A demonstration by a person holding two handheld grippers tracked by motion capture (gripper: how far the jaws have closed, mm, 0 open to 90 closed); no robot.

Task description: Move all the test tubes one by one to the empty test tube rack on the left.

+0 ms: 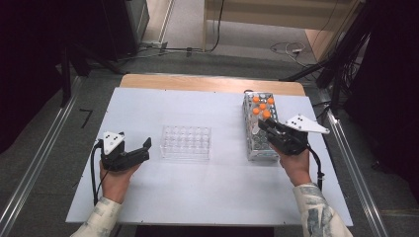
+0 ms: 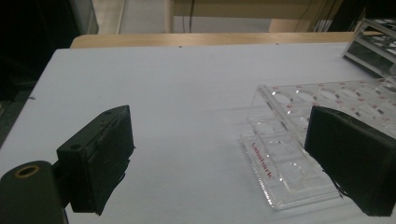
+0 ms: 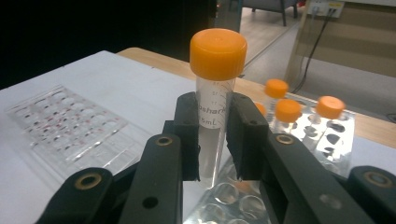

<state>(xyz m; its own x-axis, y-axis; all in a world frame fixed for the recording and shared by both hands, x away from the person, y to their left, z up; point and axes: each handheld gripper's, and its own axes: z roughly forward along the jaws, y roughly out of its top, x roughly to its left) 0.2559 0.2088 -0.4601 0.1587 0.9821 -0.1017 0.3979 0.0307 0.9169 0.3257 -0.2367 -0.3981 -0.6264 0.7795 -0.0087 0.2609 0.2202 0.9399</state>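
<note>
My right gripper point(image 3: 212, 135) is shut on a clear tube with an orange cap point(image 3: 217, 88), held upright above the full rack point(image 3: 322, 140). In the high view that right gripper point(image 1: 265, 127) hovers over the near half of the full rack point(image 1: 261, 148), where several orange-capped tubes point(image 1: 262, 106) stand at the far end. An empty clear rack point(image 1: 186, 142) lies at mid-table. My left gripper point(image 1: 144, 148) is open just left of that rack; in the left gripper view its jaws stand wide apart, with the empty rack point(image 2: 289, 154) beside the right one.
A white board point(image 1: 207, 192) covers the wooden table point(image 1: 207, 82). Dark stands, cables and metal rails surround the table on the floor.
</note>
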